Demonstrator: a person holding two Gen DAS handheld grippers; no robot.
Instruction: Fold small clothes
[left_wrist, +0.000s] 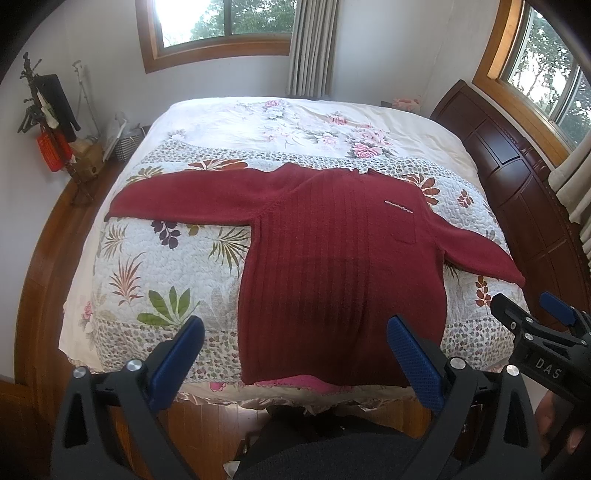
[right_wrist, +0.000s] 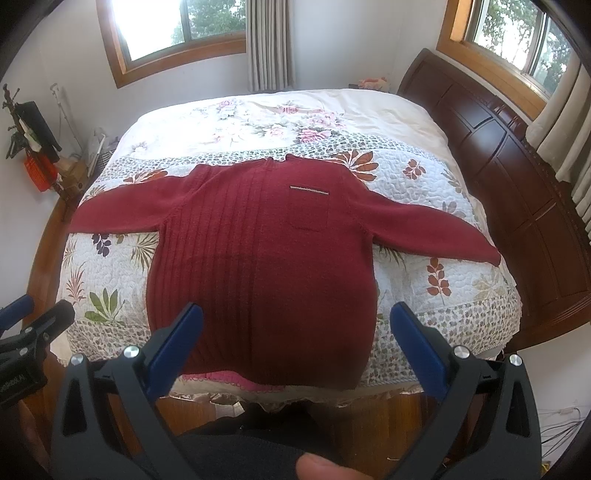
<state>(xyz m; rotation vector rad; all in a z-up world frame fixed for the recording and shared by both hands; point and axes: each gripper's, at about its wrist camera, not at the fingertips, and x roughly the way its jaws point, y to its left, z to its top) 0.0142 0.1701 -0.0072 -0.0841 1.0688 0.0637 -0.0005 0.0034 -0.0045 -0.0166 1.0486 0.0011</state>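
Observation:
A dark red knitted sweater (left_wrist: 332, 251) (right_wrist: 258, 258) lies flat and face up on the bed, both sleeves spread sideways, its hem at the near edge. A chest pocket with a pale trim (right_wrist: 309, 206) sits on its right half. A pink garment (right_wrist: 225, 376) peeks out from under the hem. My left gripper (left_wrist: 295, 332) hovers open above the hem, holding nothing. My right gripper (right_wrist: 297, 317) is open too, over the lower body of the sweater. The right gripper also shows at the left wrist view's right edge (left_wrist: 532, 314).
The bed has a floral quilt (left_wrist: 166, 266) and a dark wooden headboard (right_wrist: 517, 184) on the right. A coat stand with hanging items (left_wrist: 48, 122) and boxes stand at the left wall. Wooden floor surrounds the bed. A fingertip (right_wrist: 317, 467) shows at the bottom.

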